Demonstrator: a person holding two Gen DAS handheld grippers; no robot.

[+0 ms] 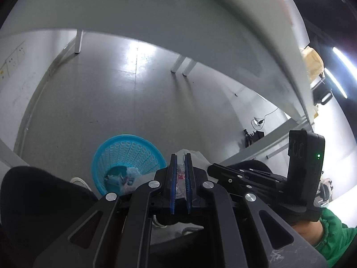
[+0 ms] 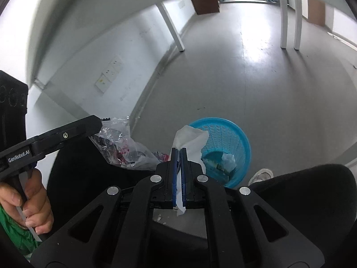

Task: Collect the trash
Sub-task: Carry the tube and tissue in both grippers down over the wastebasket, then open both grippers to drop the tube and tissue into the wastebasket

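A blue plastic waste basket [image 1: 125, 154] stands on the floor with several bits of trash in it; it also shows in the right wrist view [image 2: 225, 138]. My left gripper [image 1: 181, 158] is shut on a clear plastic wrapper with red print [image 1: 181, 178], held above and just right of the basket. In the right wrist view the same wrapper [image 2: 125, 149] hangs from the left gripper's tip [image 2: 98, 124]. My right gripper [image 2: 178, 153] is shut on a white tissue [image 2: 189, 140], just left of the basket's rim. The tissue also shows in the left wrist view [image 1: 196, 156].
White table legs [image 2: 171, 26] stand on the grey floor beyond the basket. A white tabletop's underside [image 1: 200, 22] arches overhead. The person's dark trouser knees [image 1: 38, 196] and a white shoe [image 2: 261, 175] flank the basket. A cable and power strip [image 1: 258, 121] lie at right.
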